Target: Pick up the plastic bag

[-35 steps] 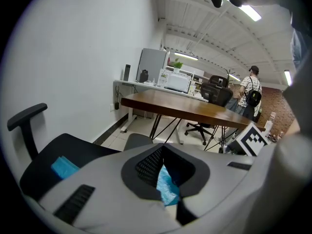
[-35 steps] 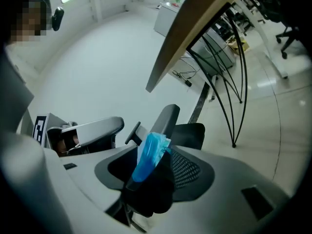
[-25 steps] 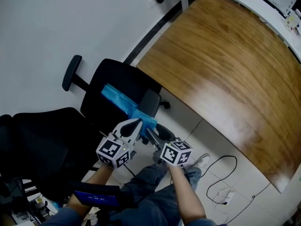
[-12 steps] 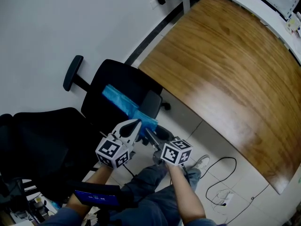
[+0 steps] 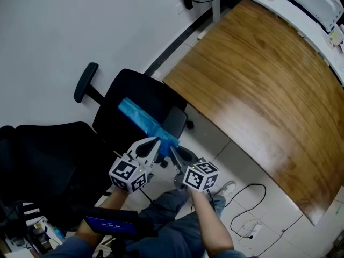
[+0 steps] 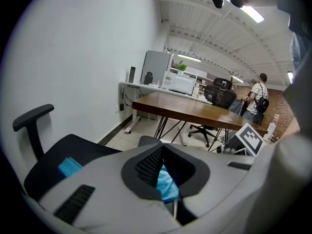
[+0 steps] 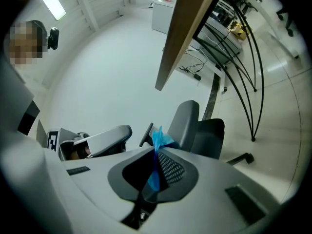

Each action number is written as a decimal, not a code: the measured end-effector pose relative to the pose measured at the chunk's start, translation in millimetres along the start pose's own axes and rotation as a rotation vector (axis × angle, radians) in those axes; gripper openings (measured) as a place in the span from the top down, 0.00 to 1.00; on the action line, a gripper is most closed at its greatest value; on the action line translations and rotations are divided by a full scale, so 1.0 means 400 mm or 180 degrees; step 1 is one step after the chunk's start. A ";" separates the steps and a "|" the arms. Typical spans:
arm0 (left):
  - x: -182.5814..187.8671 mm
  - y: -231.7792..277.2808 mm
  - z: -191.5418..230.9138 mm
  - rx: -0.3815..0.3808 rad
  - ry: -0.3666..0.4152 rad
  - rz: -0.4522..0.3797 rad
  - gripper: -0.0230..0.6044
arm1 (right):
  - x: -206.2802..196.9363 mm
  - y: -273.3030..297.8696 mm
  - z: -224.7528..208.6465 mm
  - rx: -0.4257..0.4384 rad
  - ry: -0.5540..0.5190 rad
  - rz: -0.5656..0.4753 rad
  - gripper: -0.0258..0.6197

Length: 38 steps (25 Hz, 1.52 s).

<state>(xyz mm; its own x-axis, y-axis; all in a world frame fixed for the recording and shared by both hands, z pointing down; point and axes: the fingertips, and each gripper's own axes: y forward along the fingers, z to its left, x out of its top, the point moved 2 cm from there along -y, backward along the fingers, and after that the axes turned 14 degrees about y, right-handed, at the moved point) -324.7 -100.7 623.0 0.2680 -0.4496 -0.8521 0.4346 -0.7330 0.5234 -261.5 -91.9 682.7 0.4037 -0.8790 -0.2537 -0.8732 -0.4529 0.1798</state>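
Note:
A blue plastic bag (image 5: 141,120) lies as a long strip across the seat of a black office chair (image 5: 129,98). Its near end is lifted off the seat's front edge. My left gripper (image 5: 156,142) is shut on that end; in the left gripper view crumpled blue film (image 6: 167,183) sits pinched between the jaws. My right gripper (image 5: 173,151) is just right of it. Its jaws have just been closing and now pinch a fold of the bag (image 7: 159,138) that sticks up past the tips. The far end of the bag (image 6: 70,166) still rests on the seat.
A large wooden table (image 5: 258,79) fills the right side, its metal legs standing on a tiled floor. The chair's armrest (image 5: 86,82) sticks out at the left. A second black chair (image 5: 48,160) stands near left. A cable (image 5: 252,198) lies on the floor. A person (image 6: 257,95) stands far off.
The right gripper has closed onto the bag's near end and risen slightly. The bag now looks pulled into a narrower strip. The left gripper has hardly moved.

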 end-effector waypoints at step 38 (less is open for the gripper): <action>0.403 -0.313 0.189 0.0899 -0.0104 -0.1357 0.95 | 0.254 0.188 0.656 0.0640 -0.1486 0.0261 0.96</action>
<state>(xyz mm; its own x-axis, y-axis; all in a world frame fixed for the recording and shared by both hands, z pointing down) -400.9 -120.1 420.0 0.0886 -0.0929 -0.9917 0.2488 -0.9620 0.1123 -357.7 -176.1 421.3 0.2069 -0.7295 -0.6519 -0.9506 -0.3074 0.0423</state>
